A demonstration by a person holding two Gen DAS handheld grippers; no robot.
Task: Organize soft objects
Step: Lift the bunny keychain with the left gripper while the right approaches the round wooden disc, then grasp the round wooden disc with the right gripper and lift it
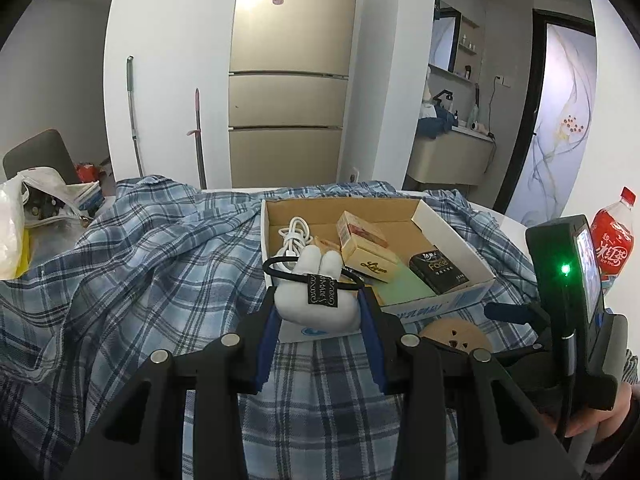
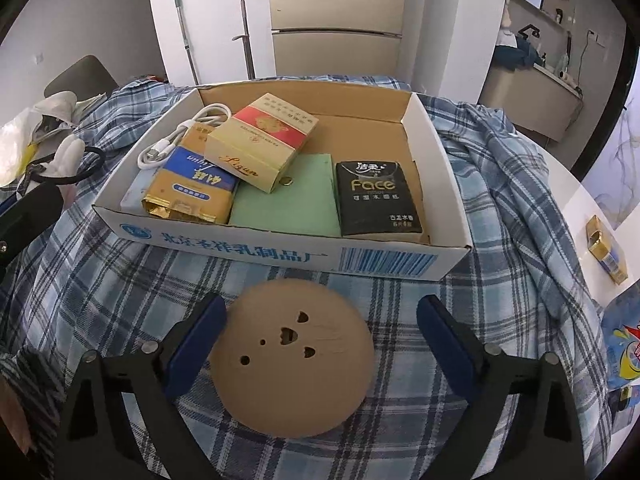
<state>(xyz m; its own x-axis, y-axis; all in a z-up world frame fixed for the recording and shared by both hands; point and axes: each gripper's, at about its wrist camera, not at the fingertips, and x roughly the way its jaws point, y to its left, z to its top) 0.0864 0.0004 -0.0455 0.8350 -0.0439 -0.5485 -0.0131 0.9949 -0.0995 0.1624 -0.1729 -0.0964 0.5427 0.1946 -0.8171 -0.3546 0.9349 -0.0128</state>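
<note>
My left gripper (image 1: 319, 304) is shut on a white plush hair tie (image 1: 320, 276) with a black elastic loop and a black label, and holds it above the near wall of the cardboard box (image 1: 460, 300). In the right wrist view the plush hair tie (image 2: 68, 150) shows at the far left. My right gripper (image 2: 322, 304) points down at a round tan disc (image 2: 292, 364) lying on the plaid cloth (image 2: 400, 292). The disc sits between the open blue pads (image 2: 196, 344). The right-hand pad stands clear of its edge. The left pad is close to it.
The box (image 2: 256, 254) holds a white cable (image 2: 180, 136), cigarette packs (image 2: 262, 144), a green pad (image 2: 288, 204) and a black tissue pack (image 2: 378, 200). A red bottle (image 1: 612, 240) and a small gold pack (image 2: 606, 250) stand right; a plastic bag (image 1: 12, 236) lies left.
</note>
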